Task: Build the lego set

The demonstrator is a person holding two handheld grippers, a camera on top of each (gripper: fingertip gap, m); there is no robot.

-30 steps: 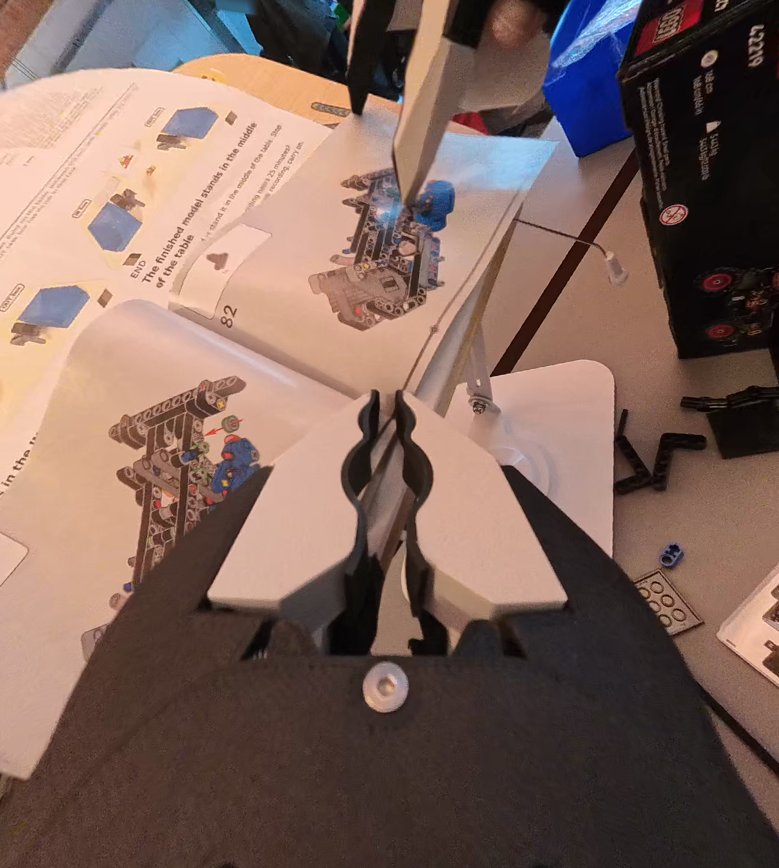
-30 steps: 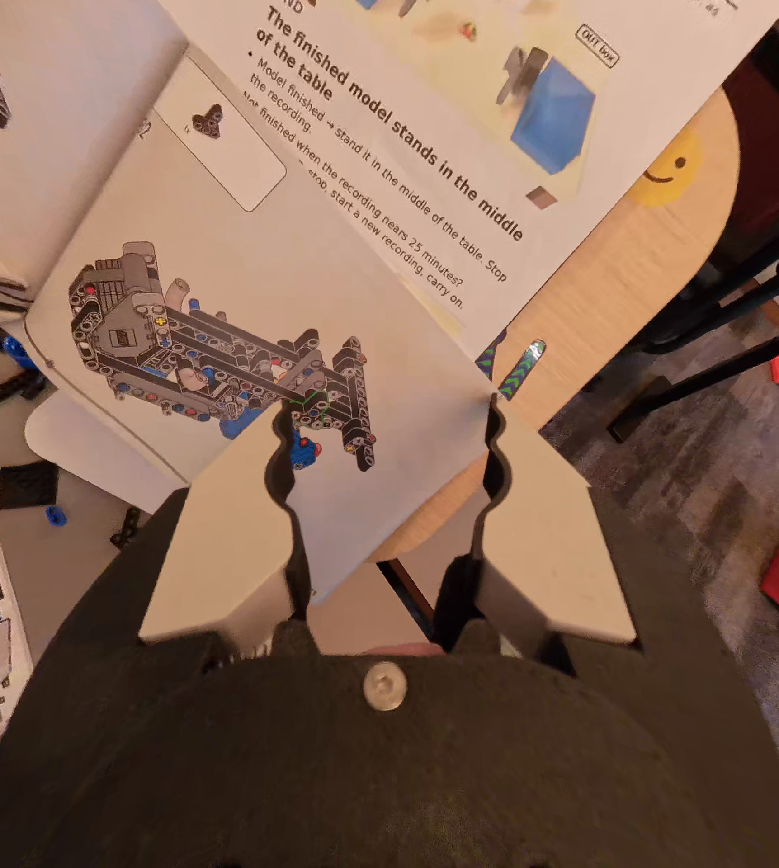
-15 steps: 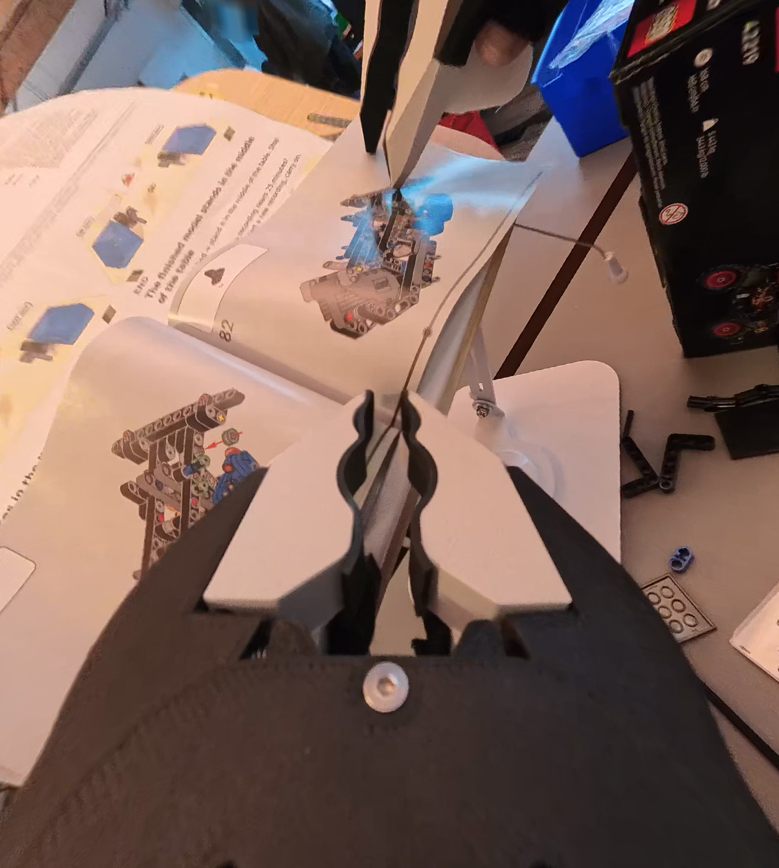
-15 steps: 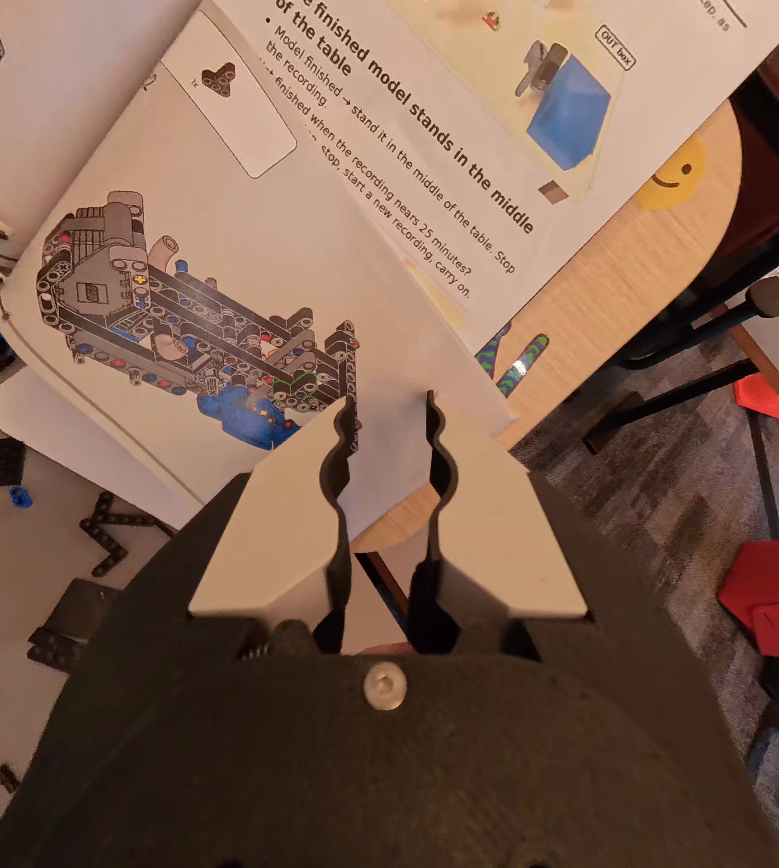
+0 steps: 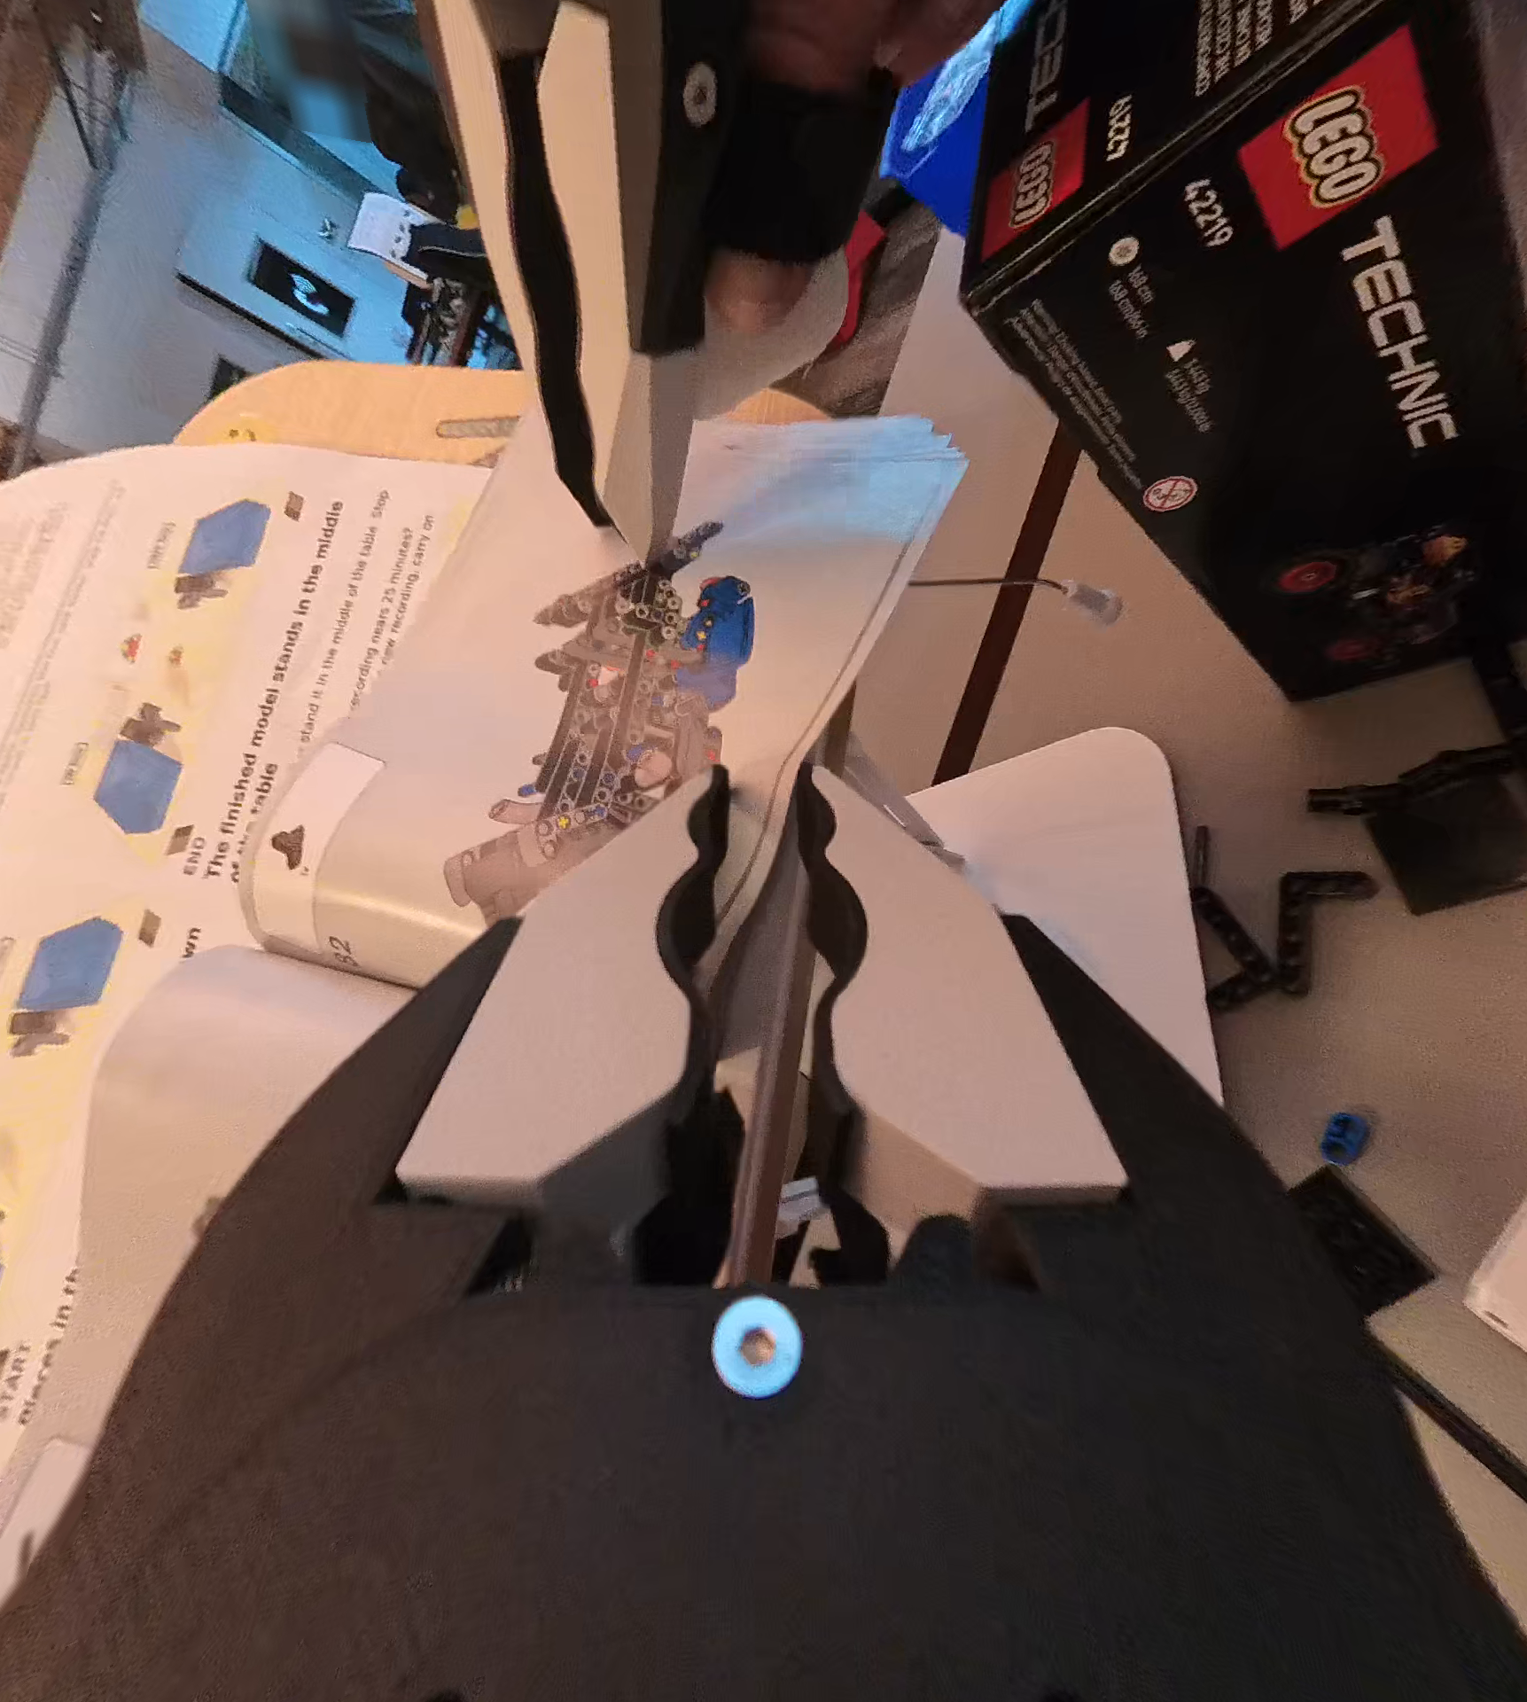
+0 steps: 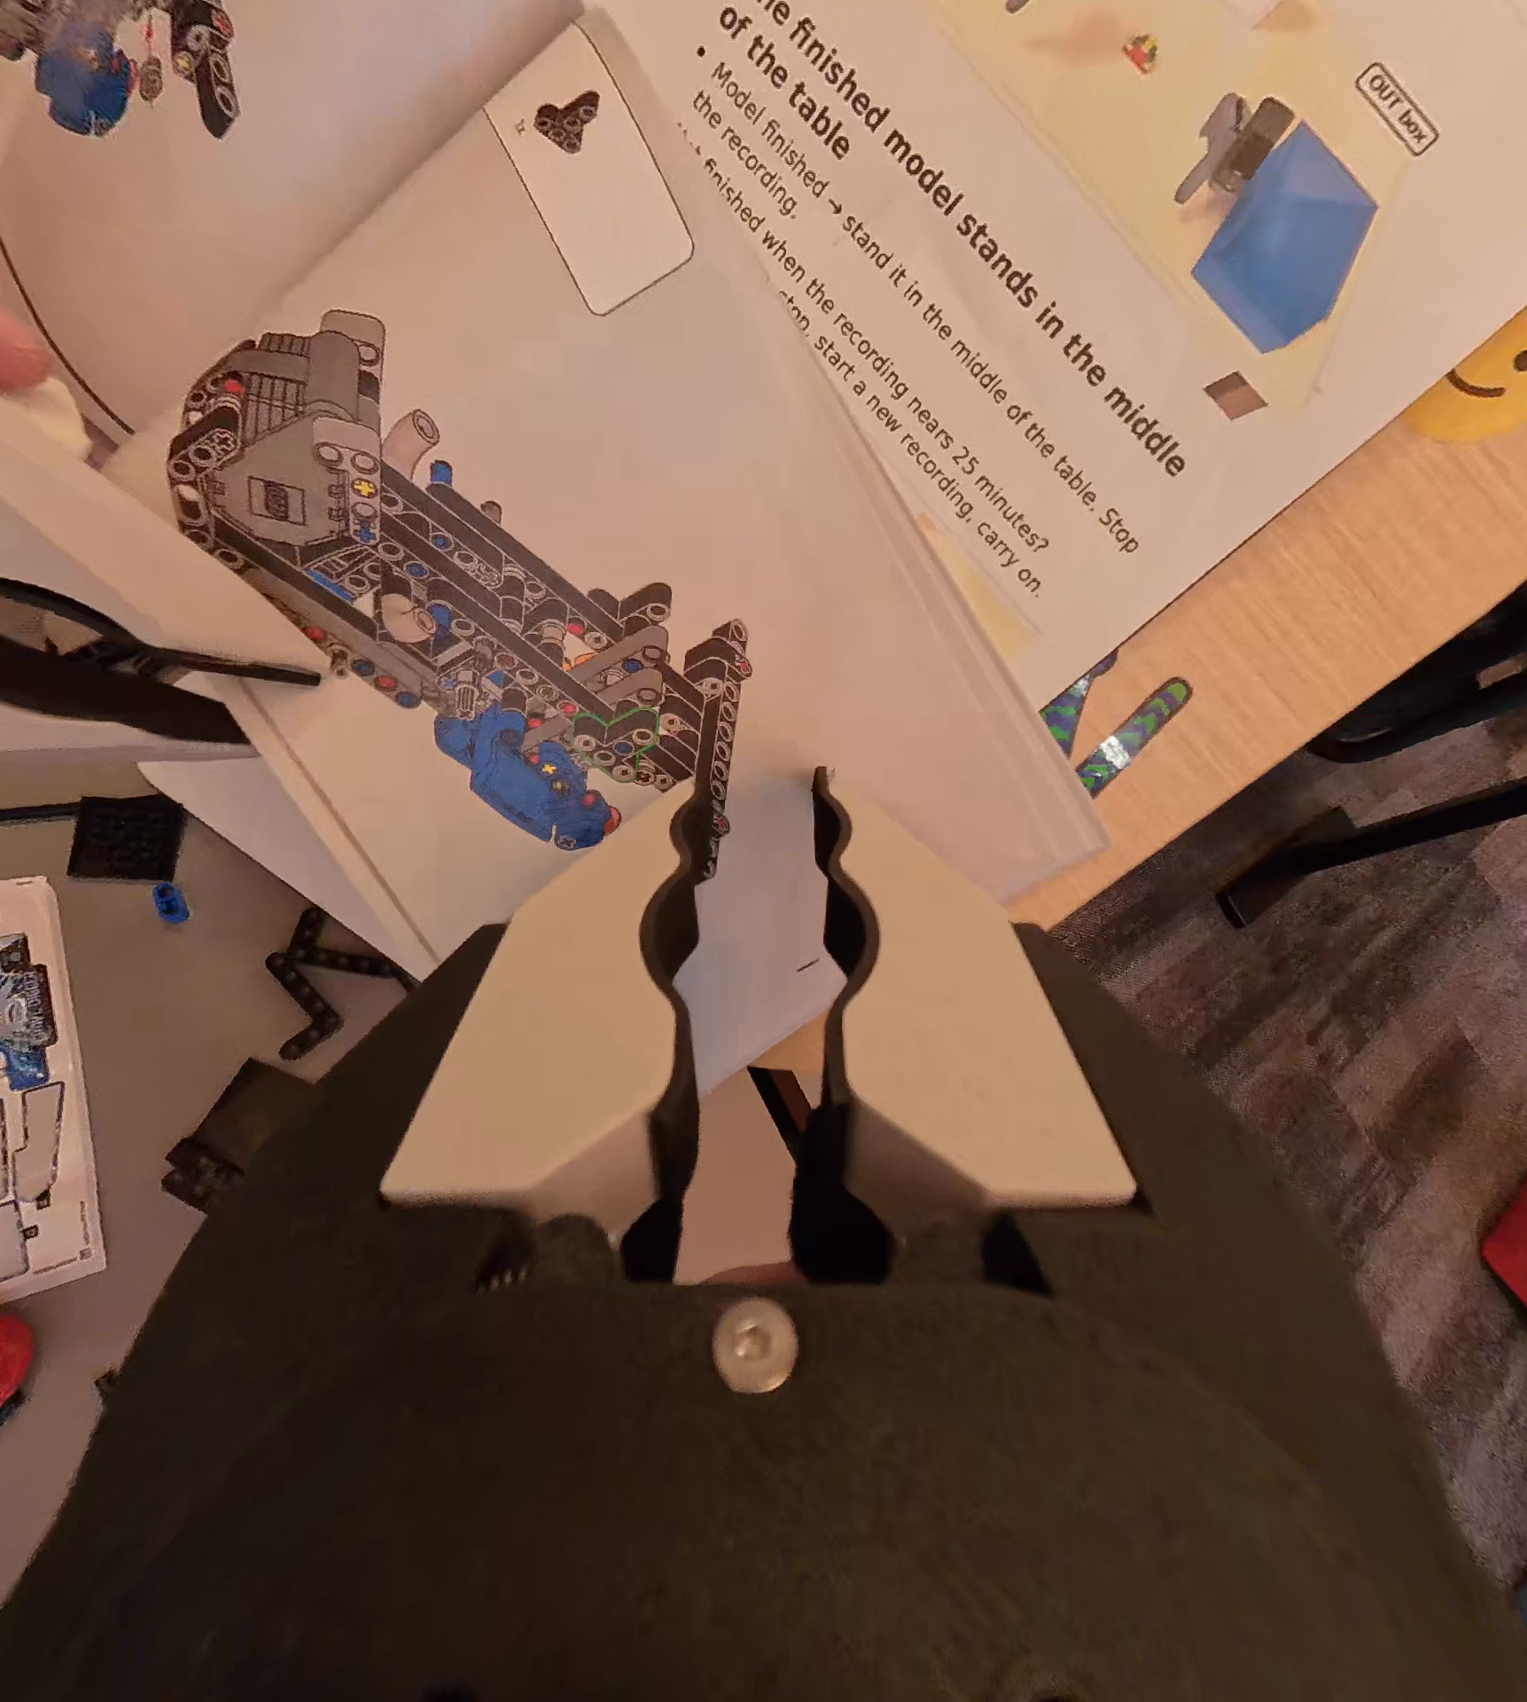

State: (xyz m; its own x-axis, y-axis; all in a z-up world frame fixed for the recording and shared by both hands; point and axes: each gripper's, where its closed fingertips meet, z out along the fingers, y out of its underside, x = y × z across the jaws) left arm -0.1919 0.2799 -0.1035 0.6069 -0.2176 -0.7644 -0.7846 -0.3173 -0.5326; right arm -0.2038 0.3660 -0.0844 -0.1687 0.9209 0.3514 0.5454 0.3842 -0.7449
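The instruction booklet (image 5: 769,589) lay open on the worktop (image 5: 1431,1041), its right-hand pages lifted. The left hand-held gripper (image 5: 759,792) was nearly closed around the raised edge of those pages — whether the pads actually pinched the paper could not be told. The right hand-held gripper (image 6: 750,792) came down from the far side with its fingers a narrow gap apart over the page corner, the paper showing between them. A black set box (image 5: 1275,322) stood upright to the right. Black angled beams (image 5: 1266,939) and a small blue connector (image 5: 1346,1135) lay loose beside the booklet — apart from both grippers.
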